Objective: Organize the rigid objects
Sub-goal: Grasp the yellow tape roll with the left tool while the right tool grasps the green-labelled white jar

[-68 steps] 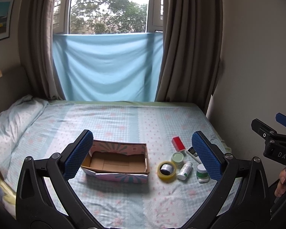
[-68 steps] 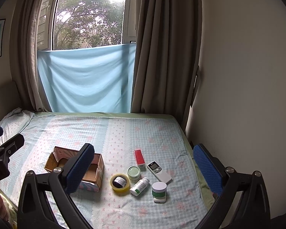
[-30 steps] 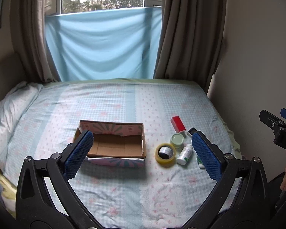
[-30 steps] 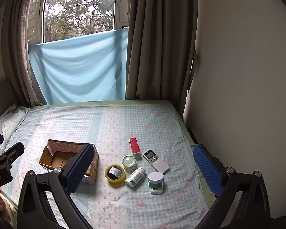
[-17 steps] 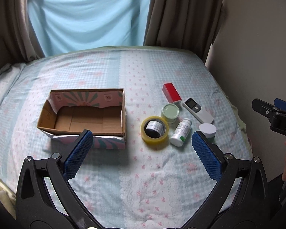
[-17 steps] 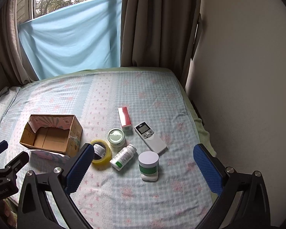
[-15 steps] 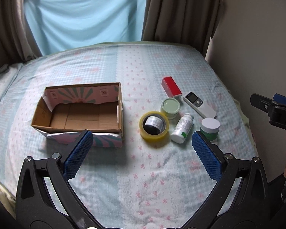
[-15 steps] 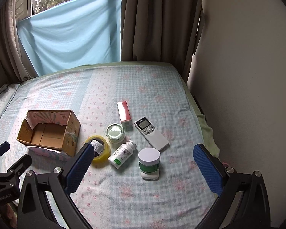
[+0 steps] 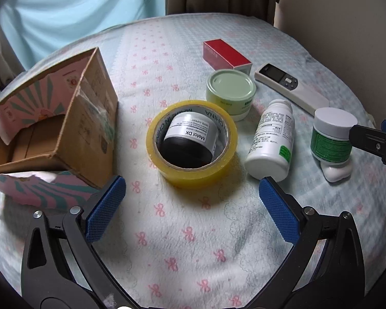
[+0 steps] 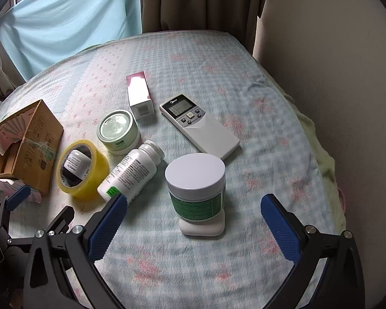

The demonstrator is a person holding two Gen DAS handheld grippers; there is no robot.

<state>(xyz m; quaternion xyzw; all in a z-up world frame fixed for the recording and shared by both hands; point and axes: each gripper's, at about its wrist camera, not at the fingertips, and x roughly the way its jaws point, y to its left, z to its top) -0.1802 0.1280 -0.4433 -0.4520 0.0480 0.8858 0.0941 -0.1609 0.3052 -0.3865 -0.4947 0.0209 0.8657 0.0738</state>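
My left gripper [image 9: 191, 207] is open and empty, just in front of a yellow tape roll [image 9: 191, 141] with a black jar [image 9: 190, 137] inside it. My right gripper [image 10: 193, 220] is open and empty, with the green-labelled white-capped jar [image 10: 196, 186] between its fingers; the jar stands on a small white case [image 10: 202, 228]. A white pill bottle [image 10: 132, 171] lies on its side, beside a pale green tin [image 10: 118, 131], a red and white box [image 10: 139, 97] and a white remote [image 10: 199, 126]. An open cardboard box [image 9: 56, 128] stands at the left.
Everything lies on a bed with a light blue patterned sheet [image 10: 244, 82]. A wall [image 10: 334, 64] runs along the bed's right edge. Curtains [image 10: 200, 2] and a blue cloth [image 10: 64, 23] hang at the far end. My left gripper's tip shows at lower left in the right wrist view [image 10: 18, 197].
Both grippers have dropped down and forward toward the bed. The left one has closed in on the tape roll, the right one on the green-labelled jar. Both remain open.
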